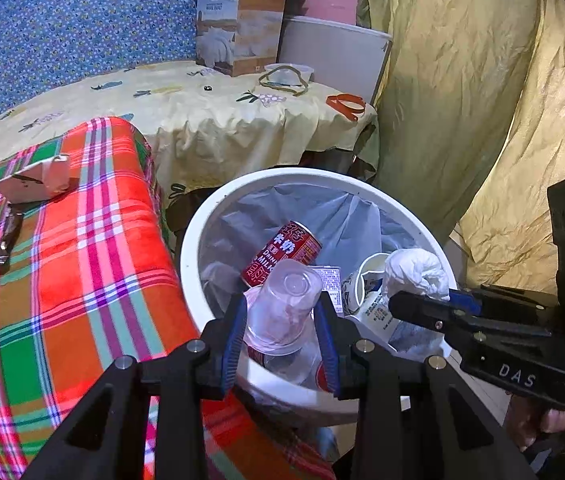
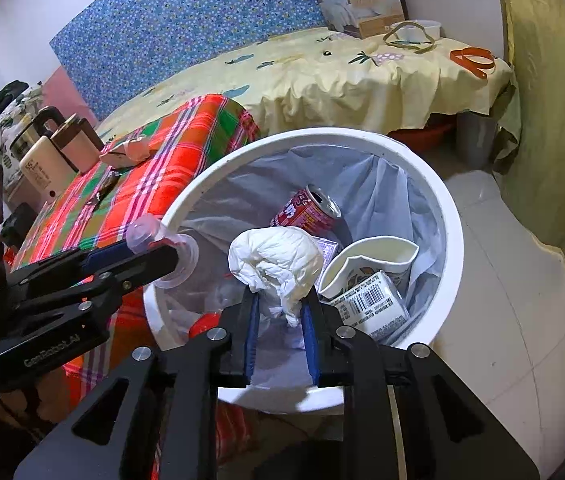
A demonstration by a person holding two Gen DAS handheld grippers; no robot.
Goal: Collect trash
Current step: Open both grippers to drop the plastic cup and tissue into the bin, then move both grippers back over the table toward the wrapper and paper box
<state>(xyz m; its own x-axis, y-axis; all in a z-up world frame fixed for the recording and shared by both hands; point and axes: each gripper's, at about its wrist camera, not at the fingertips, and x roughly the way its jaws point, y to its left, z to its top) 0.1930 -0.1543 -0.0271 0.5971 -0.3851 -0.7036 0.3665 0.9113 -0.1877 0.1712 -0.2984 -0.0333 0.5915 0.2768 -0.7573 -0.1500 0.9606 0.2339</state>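
A white bin (image 1: 202, 216) (image 2: 362, 136) with a grey liner stands beside a plaid-covered table. My left gripper (image 1: 282, 304) (image 2: 178, 258) is shut on a clear plastic cup (image 1: 282, 300) (image 2: 162, 240), held bottom up over the bin's near rim. My right gripper (image 2: 281, 294) (image 1: 396, 304) grips a crumpled white tissue wad (image 2: 274, 260) (image 1: 414, 272) at its fingertips above the bin's mouth. Inside lie a red drink can (image 1: 282, 252) (image 2: 306, 212), a crushed paper cup (image 2: 366, 256) and a barcoded carton (image 2: 370, 304).
The plaid cloth (image 1: 82, 240) carries a torn cardboard piece (image 1: 34, 180) and a dark wrapper (image 1: 6, 240). Behind is a yellow-clothed table (image 1: 202, 108) with a box (image 1: 238, 32) and an orange strap (image 1: 346, 104). A curtain (image 1: 462, 100) hangs on the right. Kettles (image 2: 42, 160) stand at the left.
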